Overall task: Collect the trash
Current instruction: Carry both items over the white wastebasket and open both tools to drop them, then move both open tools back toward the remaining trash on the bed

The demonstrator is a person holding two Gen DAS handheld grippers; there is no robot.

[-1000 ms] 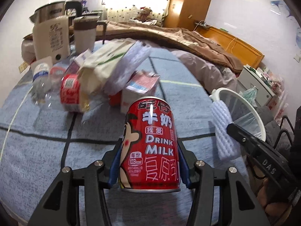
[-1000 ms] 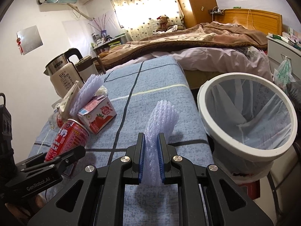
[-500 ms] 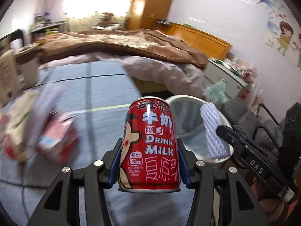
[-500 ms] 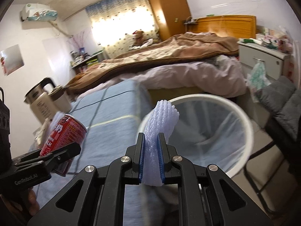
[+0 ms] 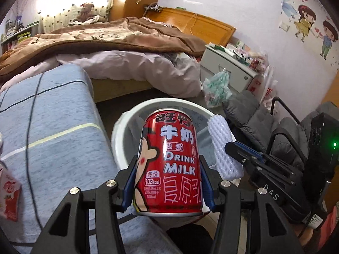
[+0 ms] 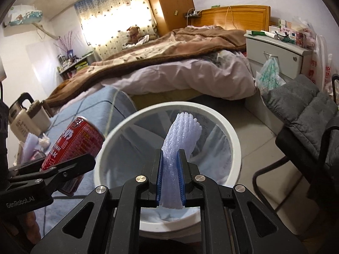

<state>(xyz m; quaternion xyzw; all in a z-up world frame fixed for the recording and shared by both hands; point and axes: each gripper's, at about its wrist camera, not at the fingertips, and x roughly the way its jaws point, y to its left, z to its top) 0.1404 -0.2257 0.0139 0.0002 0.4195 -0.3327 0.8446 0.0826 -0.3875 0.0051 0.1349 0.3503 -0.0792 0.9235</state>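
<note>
Over the white bin (image 6: 233, 139), beside the blue-covered table (image 5: 53, 114): both pieces of trash held above or near the opening, ready for release. Left gripper (image 5: 168, 182) clamped on the red milk can (image 5: 169, 160), pads pressed to its sides, can upright in the left wrist view but seen from the right wrist as sitting at the bin's left rim rather than over the middle; best carried a little further in over the liner before letting go. Right gripper (image 6: 170, 177) pinched narrow on the white foam net sleeve (image 6: 180, 144), its free end standing up over the mouth of the bin; already well centred. Foam light and springy, likely to cling to the pads or drift; worth opening wide and low. Can heavier, liable to clip the rim and bounce toward the floor; better dropped from close above. Pink carton (image 5: 8, 194) left on the table edge, presumably next.
</note>
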